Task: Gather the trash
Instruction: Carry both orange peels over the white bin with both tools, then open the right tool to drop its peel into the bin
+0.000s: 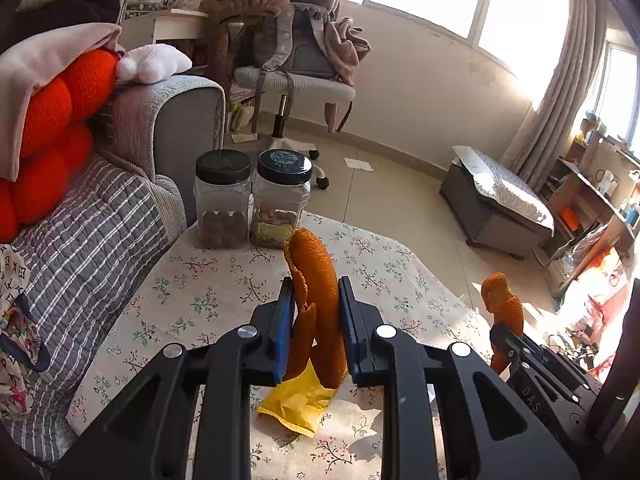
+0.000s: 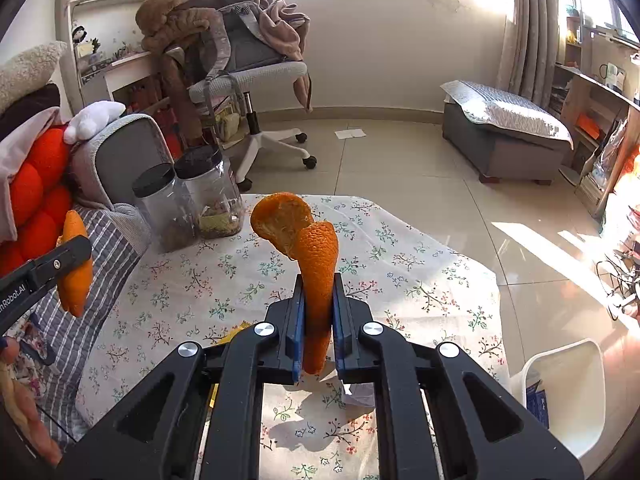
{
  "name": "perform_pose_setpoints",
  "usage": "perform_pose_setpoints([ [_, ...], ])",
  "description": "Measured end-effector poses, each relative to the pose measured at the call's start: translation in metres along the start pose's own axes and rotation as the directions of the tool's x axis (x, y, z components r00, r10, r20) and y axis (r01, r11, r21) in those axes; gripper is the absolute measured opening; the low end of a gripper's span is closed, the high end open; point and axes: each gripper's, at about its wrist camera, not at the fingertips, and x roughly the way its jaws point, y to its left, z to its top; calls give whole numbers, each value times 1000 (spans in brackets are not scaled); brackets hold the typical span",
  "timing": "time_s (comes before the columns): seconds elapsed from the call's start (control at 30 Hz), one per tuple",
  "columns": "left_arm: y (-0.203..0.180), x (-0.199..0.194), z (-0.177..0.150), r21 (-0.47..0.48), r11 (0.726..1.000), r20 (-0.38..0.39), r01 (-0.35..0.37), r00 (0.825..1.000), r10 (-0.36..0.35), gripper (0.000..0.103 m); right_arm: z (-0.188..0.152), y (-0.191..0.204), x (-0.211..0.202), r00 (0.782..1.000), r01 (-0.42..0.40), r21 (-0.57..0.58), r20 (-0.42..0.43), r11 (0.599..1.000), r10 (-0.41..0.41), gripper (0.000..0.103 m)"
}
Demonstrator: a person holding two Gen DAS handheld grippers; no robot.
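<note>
Above a low table (image 1: 208, 292) draped in a cream cloth printed with small flowers, two black hand-held grippers with blue pads each carry a curled strip of orange peel. Nearest the lens, the left gripper (image 1: 316, 300) is clamped on a long, folded orange peel strip (image 1: 316, 280) that stands up between its pads, and the right gripper (image 2: 316, 300) pinches a second, narrower orange peel curl (image 2: 316, 264) whose broad upper end flops sideways. Both peels hang clear of the cloth.

Directly beneath the left gripper lies a crumpled yellow plastic snack wrapper (image 1: 298, 404), untouched on the tablecloth, and a white scrap of paper (image 2: 360, 396) lies under the right gripper. A white plastic bin (image 2: 568, 392) stands on the floor just beside the table's right edge, probably the destination.

The risk is plain: each peel is held only along a thin middle section, so a quick swing could let the top-heavy curl twist out and drop onto the tiled floor (image 2: 420, 184) short of the bin.

Farther back, two clear plastic jars with black lids (image 1: 252, 200) sit at the table's far edge, close enough for a careless sweep to knock over.
</note>
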Motion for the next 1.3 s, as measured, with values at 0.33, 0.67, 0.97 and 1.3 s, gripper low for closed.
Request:
perform_pose_setpoints([
  [0.33,-71,-10,-23,67,995,-14,71,997,-71,23,-12,-63,-31,998,63,56,5,996,-63,11],
  [0.67,-146,-19,-52,139,977,-56,165,986,-158,24,-37,-149,-60,989,150,152,-10,977,-150,12],
  [0.97,-224,-16,-86,224,938,-129,265,962,-241,24,-67,-232,-74,958,286,249,-48,926,-283,12],
  [1.3,-307,9,-131,252,877,-284,410,897,-338,24,-105,-308,-87,904,427,344,-132,836,-407,65],
])
